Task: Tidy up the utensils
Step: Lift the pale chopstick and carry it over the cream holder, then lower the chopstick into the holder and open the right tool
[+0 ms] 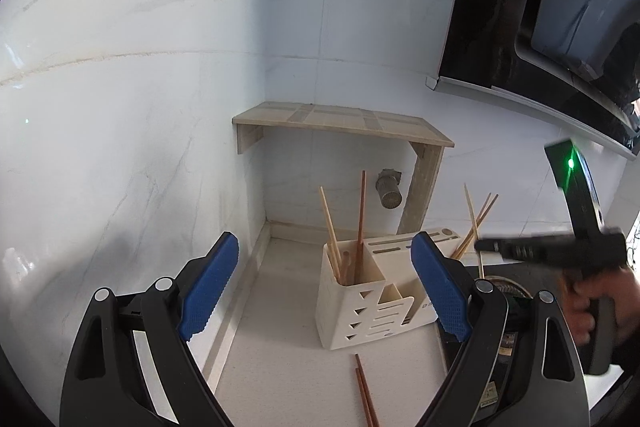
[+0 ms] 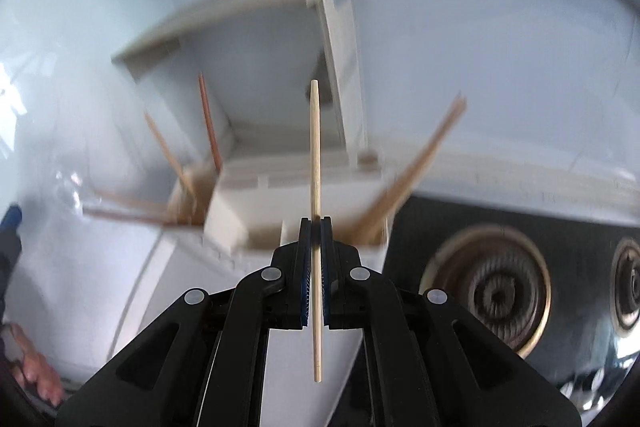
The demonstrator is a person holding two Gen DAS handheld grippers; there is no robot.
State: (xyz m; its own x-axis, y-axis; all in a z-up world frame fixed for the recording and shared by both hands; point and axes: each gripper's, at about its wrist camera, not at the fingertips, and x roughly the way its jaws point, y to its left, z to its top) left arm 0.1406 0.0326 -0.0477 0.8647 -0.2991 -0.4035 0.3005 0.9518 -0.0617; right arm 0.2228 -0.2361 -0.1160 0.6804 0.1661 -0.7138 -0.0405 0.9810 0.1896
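The right tongs (image 2: pixel 316 227) are clamped on one pale, thin, round wooden chopstick (image 2: pixel 315 147), carried above the cream plastic holder (image 1: pixel 352 303) on the white table (image 1: pixel 280 379). Next, I judge, its tip must drop into a compartment. The left tongs (image 1: pixel 324 287) hang wide apart, holding nothing; two reddish chopsticks (image 1: pixel 366 395) lie on the table

The cream utensil holder (image 1: pixel 362 301) stands on the tabletop (image 1: pixel 288 379) in the far corner, walled in by the tiled wall (image 1: pixel 132 155) on the left and behind. A wooden shelf (image 1: pixel 340 121) overhangs it, and upright chopsticks (image 1: pixel 362 223) rise toward that shelf. Bare tabletop lies left of the holder; two brown chopsticks (image 1: pixel 366 393) lie on the near side. The stove burner (image 2: pixel 500 293) fills the right.
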